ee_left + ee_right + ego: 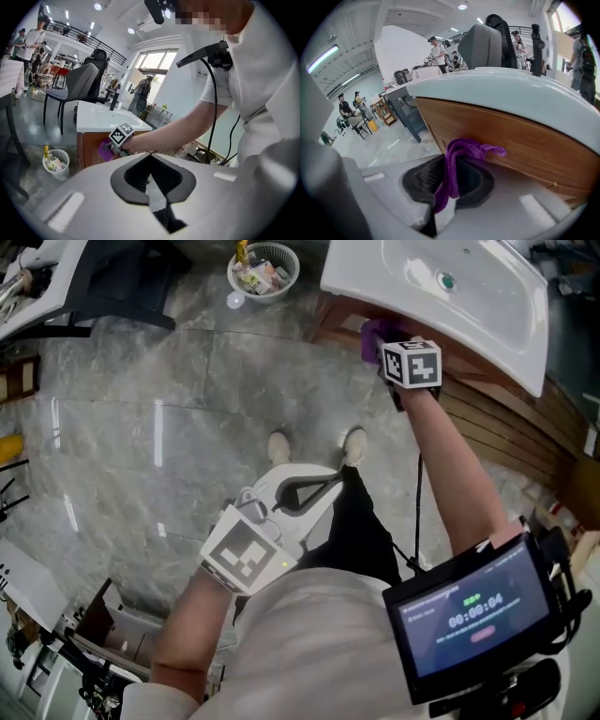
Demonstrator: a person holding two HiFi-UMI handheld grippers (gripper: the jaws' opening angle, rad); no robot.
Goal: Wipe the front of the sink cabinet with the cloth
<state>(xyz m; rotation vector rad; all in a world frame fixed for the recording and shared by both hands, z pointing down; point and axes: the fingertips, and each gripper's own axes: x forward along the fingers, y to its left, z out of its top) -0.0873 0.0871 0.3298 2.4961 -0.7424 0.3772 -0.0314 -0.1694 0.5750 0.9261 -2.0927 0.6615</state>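
Head view: litter (261, 276) in basket (294, 266)

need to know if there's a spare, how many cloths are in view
1: a purple cloth, clamped in the right gripper and held against the wooden cabinet front below the sink. The left gripper holds nothing. Others may be hidden.

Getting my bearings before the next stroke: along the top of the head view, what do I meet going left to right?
Left to right: wastebasket → purple cloth → right gripper → sink drain.
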